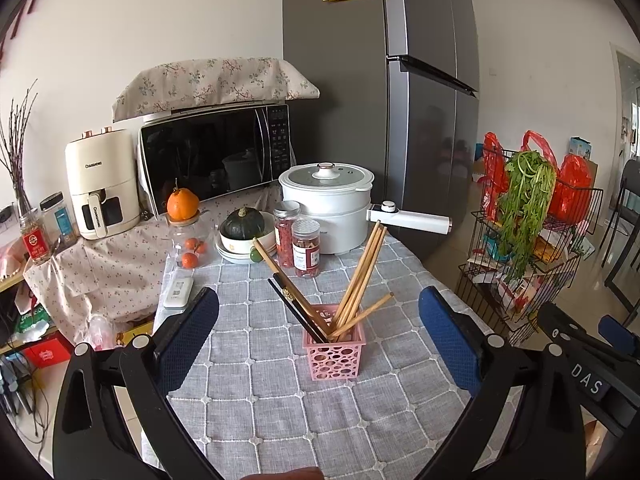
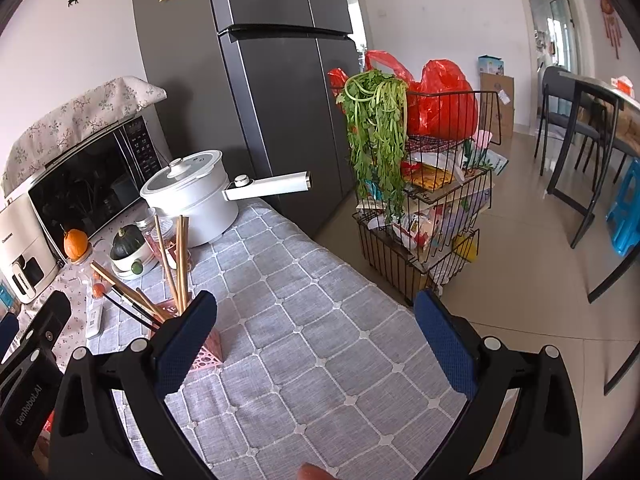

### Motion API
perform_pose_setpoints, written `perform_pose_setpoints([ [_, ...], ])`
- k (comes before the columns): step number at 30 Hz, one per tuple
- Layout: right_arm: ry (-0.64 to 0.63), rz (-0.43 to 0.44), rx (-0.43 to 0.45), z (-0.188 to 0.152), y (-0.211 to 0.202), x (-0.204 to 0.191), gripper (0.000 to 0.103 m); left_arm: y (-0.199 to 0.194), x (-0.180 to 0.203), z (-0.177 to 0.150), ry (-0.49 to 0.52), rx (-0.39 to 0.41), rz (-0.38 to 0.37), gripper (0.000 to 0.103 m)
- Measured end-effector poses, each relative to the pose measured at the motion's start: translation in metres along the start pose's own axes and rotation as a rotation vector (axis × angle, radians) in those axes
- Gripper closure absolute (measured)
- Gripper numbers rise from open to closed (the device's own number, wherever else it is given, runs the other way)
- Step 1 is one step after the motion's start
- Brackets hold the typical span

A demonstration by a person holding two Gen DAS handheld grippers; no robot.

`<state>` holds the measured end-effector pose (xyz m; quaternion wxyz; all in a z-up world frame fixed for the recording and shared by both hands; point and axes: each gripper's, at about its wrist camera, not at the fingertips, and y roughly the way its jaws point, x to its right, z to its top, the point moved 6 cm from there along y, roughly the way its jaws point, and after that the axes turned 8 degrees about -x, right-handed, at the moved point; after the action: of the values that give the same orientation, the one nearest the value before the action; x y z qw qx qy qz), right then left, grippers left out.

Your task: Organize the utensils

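Left claw: spread wide, holding nothing, hovering above the table with its blue pads either side of the pink perforated basket in view. Right claw: likewise wide and empty, over bare grey checked tablecloth near the table's right edge; its left finger hides part of the basket.

Basket contents — a fan of chopsticks standing upright and leaning: light wooden chopsticks tilted right, dark black chopsticks tilted left.

Behind the basket: two red-filled jars, white electric pot with long handle, green squash on stacked plates, an orange atop a glass jar. Further back — microwave under a floral cloth, cream air fryer, dark refrigerator.

Right of the table: wire rack with hanging greens and red bags.
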<state>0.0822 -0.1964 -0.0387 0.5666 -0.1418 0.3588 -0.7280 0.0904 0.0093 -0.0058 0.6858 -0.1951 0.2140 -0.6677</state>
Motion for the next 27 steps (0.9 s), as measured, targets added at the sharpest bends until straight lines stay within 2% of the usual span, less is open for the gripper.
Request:
perform_pose_setpoints([
  [27,0.002,0.006,-0.024,-0.0024,0.0056,-0.0001,0.007,0.005,-0.0025,-0.0059,0.001,-0.016,0.0,0.007],
])
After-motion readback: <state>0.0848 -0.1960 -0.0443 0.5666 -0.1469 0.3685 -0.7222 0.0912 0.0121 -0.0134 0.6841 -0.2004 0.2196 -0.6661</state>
